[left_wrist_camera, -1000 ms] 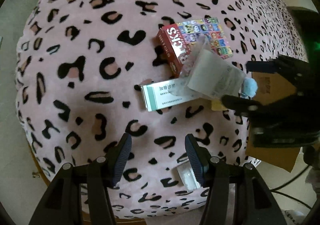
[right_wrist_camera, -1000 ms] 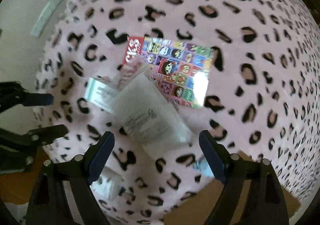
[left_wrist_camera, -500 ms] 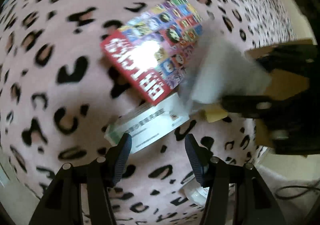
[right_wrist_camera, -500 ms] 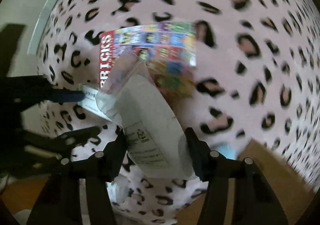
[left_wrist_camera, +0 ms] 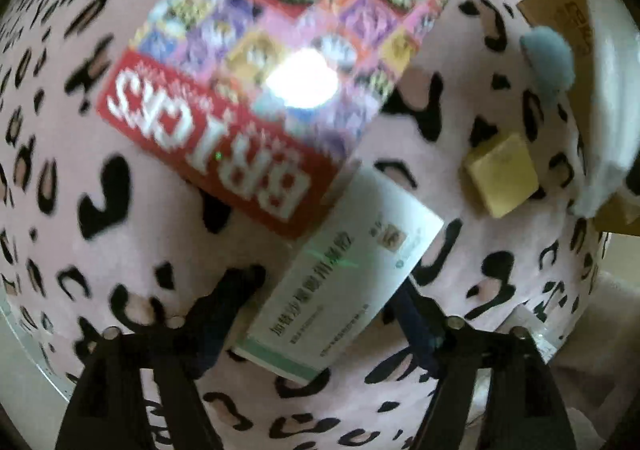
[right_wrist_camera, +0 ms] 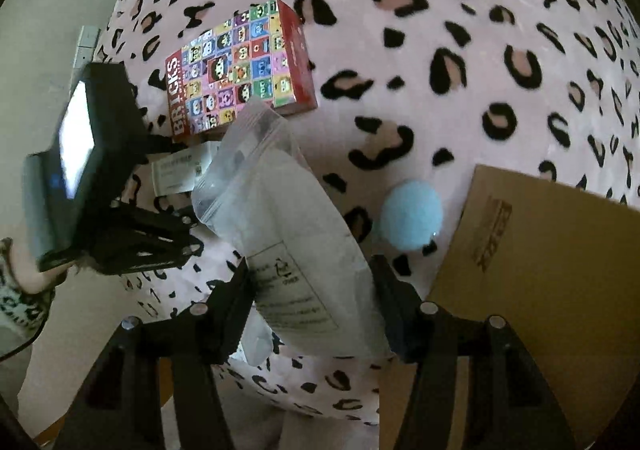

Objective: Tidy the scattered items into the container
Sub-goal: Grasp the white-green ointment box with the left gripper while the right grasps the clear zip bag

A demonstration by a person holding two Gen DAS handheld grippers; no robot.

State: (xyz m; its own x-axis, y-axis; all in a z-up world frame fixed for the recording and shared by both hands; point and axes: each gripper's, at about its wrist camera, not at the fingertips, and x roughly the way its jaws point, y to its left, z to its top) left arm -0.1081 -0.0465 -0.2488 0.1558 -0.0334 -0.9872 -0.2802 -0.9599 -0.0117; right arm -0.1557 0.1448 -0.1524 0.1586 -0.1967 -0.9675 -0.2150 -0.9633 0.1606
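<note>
So the right gripper (right_wrist_camera: pixel 312 302) has the zip bag (right_wrist_camera: pixel 280 217) pinched between its fingers, bag hanging up off the blanket (right_wrist_camera: pixel 480 9). The cardboard box (right_wrist_camera: pixel 540 270) sits just to that gripper's right in its own view, right at the blanket's edge, so the bag looks like an easy sideways carry over the rim. That hand is clearly the nearer one to the box.

The left gripper (left_wrist_camera: pixel 324 302) points down over the white carton (left_wrist_camera: pixel 340 274). Its jaws are opening, with the carton between the fingers but the pads not pressing on it as far as I can tell (picture's a bit smeared). What matters here: the carton's long axis runs diagonally, from near the fingers up toward the upper right, and its far end butts against the red end of the BRICKS box (left_wrist_camera: pixel 256 89). The fingers straddle the carton's short width near its lower end, so my guess is a squeeze across it would work.

Still loose on the blanket: a yellow block (left_wrist_camera: pixel 502 173) and a blue pom-pom (left_wrist_camera: pixel 548 57), both near the cardboard box.
</note>
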